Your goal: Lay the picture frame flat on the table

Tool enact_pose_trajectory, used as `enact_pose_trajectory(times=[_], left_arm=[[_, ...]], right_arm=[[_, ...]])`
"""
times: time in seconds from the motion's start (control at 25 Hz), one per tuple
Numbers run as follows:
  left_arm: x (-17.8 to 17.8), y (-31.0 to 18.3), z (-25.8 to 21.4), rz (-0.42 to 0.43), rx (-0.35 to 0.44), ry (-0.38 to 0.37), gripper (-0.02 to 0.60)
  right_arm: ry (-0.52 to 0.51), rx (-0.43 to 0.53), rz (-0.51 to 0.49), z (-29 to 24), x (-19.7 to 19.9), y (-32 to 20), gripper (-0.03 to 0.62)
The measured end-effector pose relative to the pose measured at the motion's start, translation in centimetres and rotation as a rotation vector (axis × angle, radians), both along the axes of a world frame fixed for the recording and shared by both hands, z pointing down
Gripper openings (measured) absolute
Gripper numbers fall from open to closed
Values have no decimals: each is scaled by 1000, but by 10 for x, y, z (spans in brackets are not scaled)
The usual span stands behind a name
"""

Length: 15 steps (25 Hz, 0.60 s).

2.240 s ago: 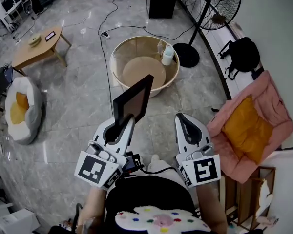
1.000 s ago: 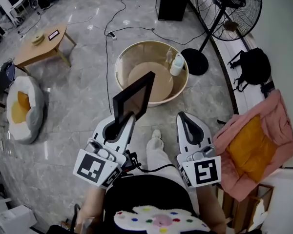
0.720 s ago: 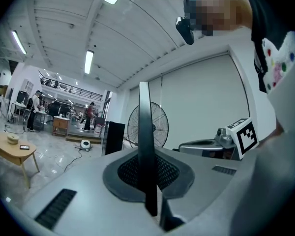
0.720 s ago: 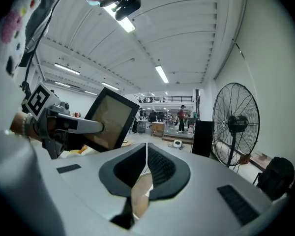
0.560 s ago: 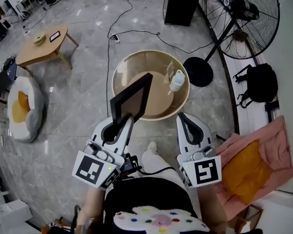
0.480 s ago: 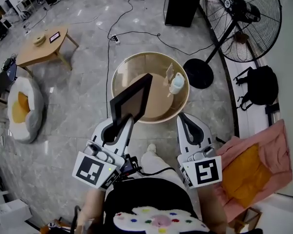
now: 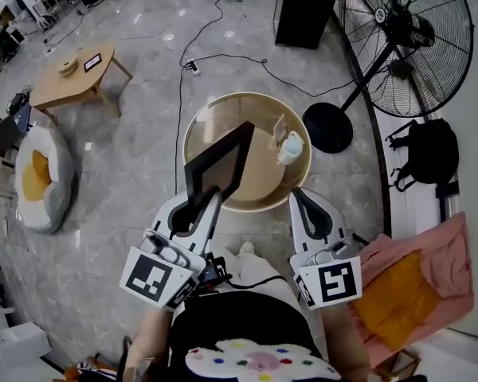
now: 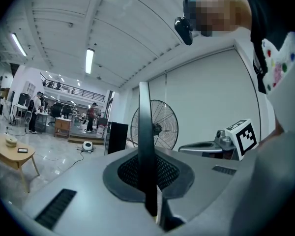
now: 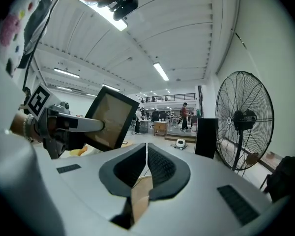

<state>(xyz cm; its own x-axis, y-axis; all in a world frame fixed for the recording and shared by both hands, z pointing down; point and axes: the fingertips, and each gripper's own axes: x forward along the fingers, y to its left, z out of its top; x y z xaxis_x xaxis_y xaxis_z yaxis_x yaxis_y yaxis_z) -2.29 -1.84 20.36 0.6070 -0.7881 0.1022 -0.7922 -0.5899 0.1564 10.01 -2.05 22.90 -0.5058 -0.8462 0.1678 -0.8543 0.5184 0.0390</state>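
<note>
Left gripper [image 7: 201,204] clamps the black-rimmed brown picture frame [image 7: 220,164] on edge, near the round beige table [image 7: 223,111]; right gripper [image 7: 301,199] is closed, empty

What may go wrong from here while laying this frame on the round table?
1. The left tongs pinch only one edge of the picture frame, so it may swing or slip.
2. The white bottle stands on the round table; the frame may knock it when laid down.
</note>
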Motion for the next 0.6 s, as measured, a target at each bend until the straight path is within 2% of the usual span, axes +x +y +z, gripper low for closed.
enact_pose_trajectory(times=[0.16, 0.36, 0.52, 0.56, 0.6], left_arm=[[-4, -14, 0, 23, -7, 2, 23], [-5, -30, -2, 64, -5, 8, 23], [-4, -40, -4, 108, 2, 15, 23], [-2, -42, -4, 123, 1, 20, 23], [-1, -44, -4, 138, 8, 24, 23]], right_arm=[[-14, 0, 20, -3, -4, -12, 37], [-90, -8, 50, -12, -5, -29, 37], [-139, -18, 31, -15, -15, -39, 40], [-143, -21, 18, -15, -18, -41, 45], [-144, -24, 1, -15, -22, -42, 83]])
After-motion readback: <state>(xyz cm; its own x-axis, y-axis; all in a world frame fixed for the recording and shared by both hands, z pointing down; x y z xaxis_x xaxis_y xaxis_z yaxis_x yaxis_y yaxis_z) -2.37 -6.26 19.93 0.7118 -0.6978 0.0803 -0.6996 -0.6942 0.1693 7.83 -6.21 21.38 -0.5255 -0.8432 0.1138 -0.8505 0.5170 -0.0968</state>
